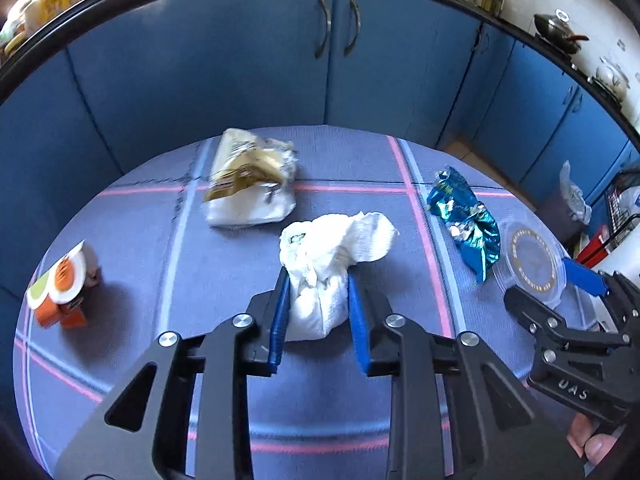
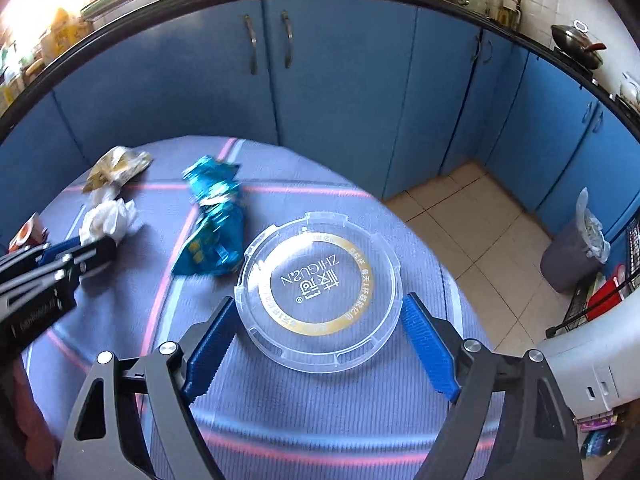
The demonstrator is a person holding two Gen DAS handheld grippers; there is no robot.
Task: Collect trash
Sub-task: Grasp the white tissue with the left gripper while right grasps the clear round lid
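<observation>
I have the left gripper (image 1: 318, 316) clamped around the crumpled tissue (image 1: 332, 264) on the surface (image 1: 120, 360). The right gripper (image 2: 316, 344) is spread wide, straddling the clear plastic lid (image 2: 320, 286). Next: close and lift toward the bin (image 2: 572, 256).

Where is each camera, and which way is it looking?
Left wrist: sits on the left tool, looking along its blue fingers at the white tissue wad between them; the right tool and a fingertip show at the right edge.
Right wrist: sits on the right tool, looking down at the clear plastic lid between its open fingers; the left tool shows at left.
Both see: the tissue wad, lid, teal wrapper, table and blue cabinets.
</observation>
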